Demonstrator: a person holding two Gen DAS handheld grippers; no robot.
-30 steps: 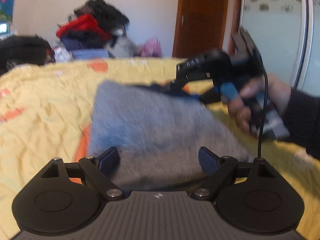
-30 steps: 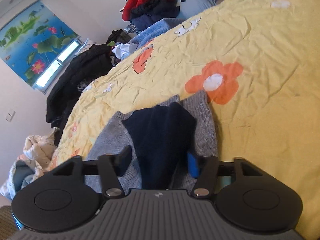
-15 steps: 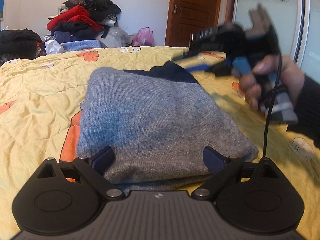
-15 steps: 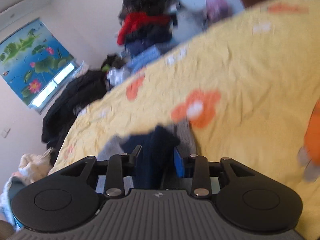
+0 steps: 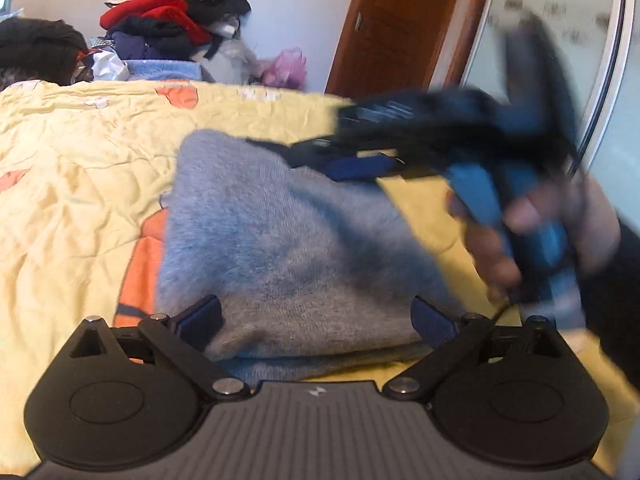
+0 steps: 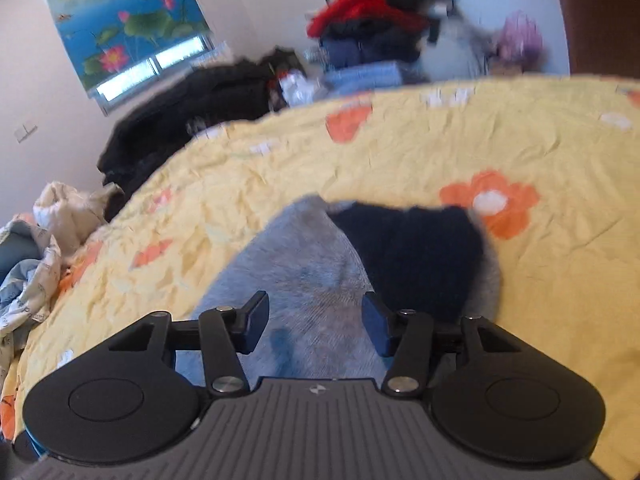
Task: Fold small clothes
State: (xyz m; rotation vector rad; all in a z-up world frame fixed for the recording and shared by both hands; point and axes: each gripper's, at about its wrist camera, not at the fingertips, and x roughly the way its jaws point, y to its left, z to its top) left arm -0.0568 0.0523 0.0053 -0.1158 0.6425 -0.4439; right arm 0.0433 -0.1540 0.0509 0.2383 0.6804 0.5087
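The left gripper [image 5: 316,322] has its jaws spread about as wide as they go, still widening a touch. Its blue pads [image 5: 200,320] flank the near edge of the folded grey sweater [image 5: 288,248], which lies between them without being pinched. Nothing is held; this looks like a release so the fold can settle.

The sweater lies in the middle of the bed [image 5: 72,184], a thick soft knit folded into a rough rectangle, its layered edge nearest the left camera. The fuzzy surface looks likely to cling to itself and keep the fold. At its far right end a dark navy band [image 6: 412,252], probably a ribbed collar or cuff, lies on top of the grey. The sheet beneath is thin, creased yellow cotton with orange flowers [image 6: 492,204], so the garment could be slid if it needs squaring.

Behind the bed, unfolded clothes are heaped against the wall [image 5: 168,16], red and dark pieces mixed together.

To the right, the right gripper [image 6: 316,320] is about half open with its jaws opening, over the grey knit near the navy band. In its own view the pads stand clear of the cloth and grip nothing. In the left view it is blurred, held by a hand [image 5: 532,232] in a dark sleeve, seemingly letting go.
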